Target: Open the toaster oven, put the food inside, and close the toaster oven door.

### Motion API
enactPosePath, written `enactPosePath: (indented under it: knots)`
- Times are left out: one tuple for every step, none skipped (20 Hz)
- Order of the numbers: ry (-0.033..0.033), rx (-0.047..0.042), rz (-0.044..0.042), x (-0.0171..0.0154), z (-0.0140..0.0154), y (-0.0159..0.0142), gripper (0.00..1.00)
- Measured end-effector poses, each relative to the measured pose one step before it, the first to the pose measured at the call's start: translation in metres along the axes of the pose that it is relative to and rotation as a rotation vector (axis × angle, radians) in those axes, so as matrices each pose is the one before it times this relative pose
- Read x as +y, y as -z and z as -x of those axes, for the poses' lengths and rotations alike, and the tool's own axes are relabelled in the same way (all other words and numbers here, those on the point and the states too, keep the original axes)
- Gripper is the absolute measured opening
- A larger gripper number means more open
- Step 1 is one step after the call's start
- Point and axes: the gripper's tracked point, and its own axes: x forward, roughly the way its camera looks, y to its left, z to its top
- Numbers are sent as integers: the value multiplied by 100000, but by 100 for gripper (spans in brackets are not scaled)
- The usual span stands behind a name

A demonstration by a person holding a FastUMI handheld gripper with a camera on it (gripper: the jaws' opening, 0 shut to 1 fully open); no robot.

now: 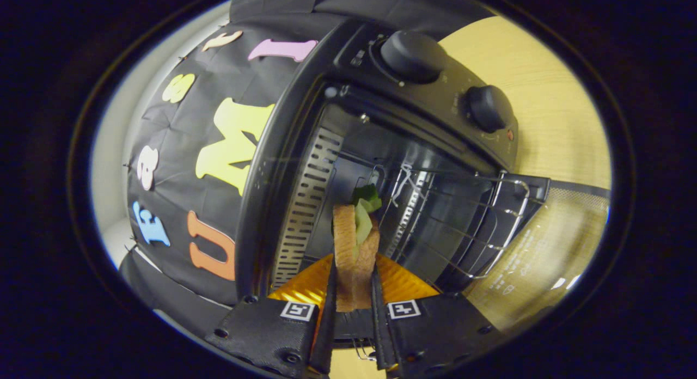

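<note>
claw (354, 300): clamped down on the sandwich (355, 254), both fingers pressing the bread from either side, gap only as wide as the sandwich. you've got a firm hold by the look of it.

sandwich: standing on edge between the fingers, green lettuce poking out the top toward 12 o'clock. it sits right at the mouth of the oven, not resting on anything yet as far as i can tell.

toaster oven (305, 166): the whole thing looks rolled in your view, so the two knobs (414, 55) end up around 1 o'clock of the sandwich. the cavity is straight ahead of the fingers.

door (536, 254): already down, glass lying out toward 3 to 4 o'clock over the wooden counter (544, 96).

wire rack (463, 226): just beyond the sandwich at about 2 o'clock, slid part way out over the door.

task so far: opening looks done, food is going in, closing not yet done.

what could go wrong: your wrist is rolled a lot, so if you let go like this the sandwich probably tips over and the lettuce slides out. push in crooked and the bread could catch the rack's front wire or the slotted side wall (307, 205) at 10 o'clock. squeeze harder and you'll just squash it.
</note>
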Motion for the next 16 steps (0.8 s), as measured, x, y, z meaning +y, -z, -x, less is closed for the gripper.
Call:
enactPosePath:
  knots:
    - [725, -945, 1372, -78, -382, 138, 35]
    - [204, -60, 2096, 140, -75, -15, 36]
    - [-292, -637, 856, 46, -238, -120, 36]
    - [385, 196, 1590, 56, -13, 97, 36]
    - [59, -163, 1125, 71, -76, 83, 36]
    - [937, 1342, 2021, -89, 38, 300, 36]
    - [978, 4274, 1476, -198, -86, 941, 39]
    - [263, 5774, 1248, 18, 333, 1223, 42]
    - [-76, 189, 2875, -45, 189, 15, 46]
    - [1510, -599, 2930, -130, -190, -390, 49]
    - [-1018, 2736, 1805, 167, 166, 290, 53]
    - [-1762, 940, 534, 532, 412, -28, 56]
    - [93, 1894, 1933, 202, -142, 498, 61]
    - [-1058, 1508, 2556, -2, 202, -43, 66]
    - [-874, 2140, 4222, 257, -265, 191, 68]
    - [-632, 2320, 5492, 326, 290, 405, 70]
